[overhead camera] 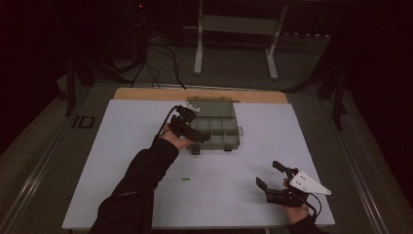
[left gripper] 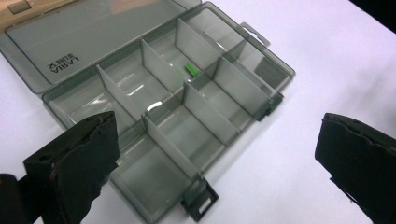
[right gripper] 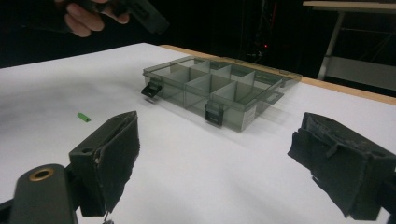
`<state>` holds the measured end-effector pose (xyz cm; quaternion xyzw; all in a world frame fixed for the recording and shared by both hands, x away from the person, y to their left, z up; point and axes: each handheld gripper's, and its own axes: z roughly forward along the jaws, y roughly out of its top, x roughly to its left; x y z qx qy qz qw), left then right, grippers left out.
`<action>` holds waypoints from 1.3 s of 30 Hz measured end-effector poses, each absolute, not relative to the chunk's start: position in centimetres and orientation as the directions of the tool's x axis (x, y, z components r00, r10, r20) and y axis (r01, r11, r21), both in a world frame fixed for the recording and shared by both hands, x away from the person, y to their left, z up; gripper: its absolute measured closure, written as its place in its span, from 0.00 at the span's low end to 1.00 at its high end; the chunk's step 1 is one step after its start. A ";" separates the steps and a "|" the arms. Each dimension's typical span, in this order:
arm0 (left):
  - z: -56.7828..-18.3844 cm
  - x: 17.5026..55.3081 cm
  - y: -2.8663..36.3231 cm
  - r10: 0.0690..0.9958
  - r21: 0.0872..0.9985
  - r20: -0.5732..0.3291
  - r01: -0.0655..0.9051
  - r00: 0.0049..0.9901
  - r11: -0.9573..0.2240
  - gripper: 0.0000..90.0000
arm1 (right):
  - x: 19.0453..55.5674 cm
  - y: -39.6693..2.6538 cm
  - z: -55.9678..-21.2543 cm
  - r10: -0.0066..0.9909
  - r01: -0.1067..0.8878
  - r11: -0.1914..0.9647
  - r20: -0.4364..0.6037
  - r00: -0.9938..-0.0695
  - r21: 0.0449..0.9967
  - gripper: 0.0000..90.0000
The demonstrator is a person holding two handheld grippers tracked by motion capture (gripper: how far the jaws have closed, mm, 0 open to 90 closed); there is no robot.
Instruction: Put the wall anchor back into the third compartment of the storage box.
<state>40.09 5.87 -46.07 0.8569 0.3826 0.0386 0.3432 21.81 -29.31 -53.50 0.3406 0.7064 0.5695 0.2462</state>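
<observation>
A smoky clear organizer box [overhead camera: 219, 127] lies with its lid flat on the white table sheet [overhead camera: 131, 126]. Dividers split its tray [left gripper: 173, 121] into several compartments. One small green piece [left gripper: 190, 70] rests in a middle compartment. A second green piece [overhead camera: 185, 179] lies loose on the sheet, also in the right gripper view [right gripper: 83, 117]. My left gripper [overhead camera: 195, 127] hovers over the box's left side, open and holding nothing [left gripper: 217, 158]. Near the table's front right my right gripper [overhead camera: 269, 174] is open and holds nothing [right gripper: 215, 158], pointing toward the box [right gripper: 219, 88].
Two black latches [left gripper: 200, 201] hang off the tray's front wall. A wooden strip [overhead camera: 199, 93] runs along the sheet's far edge. Beyond it stand a white frame [overhead camera: 234, 29] and cables on the dark floor.
</observation>
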 end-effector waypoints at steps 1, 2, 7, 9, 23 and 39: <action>-46.0 39.5 6.3 0.675 0.627 -0.195 0.620 0.712 -0.472 0.00 | 21.8 -29.3 -53.5 0.761 0.203 0.119 0.042 -0.647 0.972 0.15; -46.0 39.5 6.3 0.675 0.627 -0.195 0.620 0.712 -0.472 0.00 | 21.8 -29.3 -53.5 0.761 0.203 0.119 0.042 -0.647 0.972 0.15; -45.7 38.5 7.1 0.654 0.642 -0.203 0.604 0.729 -0.473 0.00 | 21.9 -29.2 -53.6 0.761 0.205 0.123 0.041 -0.647 0.971 0.15; -45.6 37.3 7.8 0.638 0.655 -0.194 0.583 0.745 -0.481 0.00 | 22.0 -29.1 -53.6 0.760 0.202 0.124 0.038 -0.649 0.972 0.15; -47.3 33.6 9.4 0.552 0.667 -0.186 0.517 0.813 -0.537 0.00 | 22.0 -29.1 -53.6 0.761 0.203 0.126 0.037 -0.648 0.971 0.15; -49.1 30.6 10.4 0.468 0.696 -0.176 0.446 0.866 -0.563 0.05 | 22.0 -29.0 -53.6 0.761 0.203 0.130 0.033 -0.648 0.970 0.15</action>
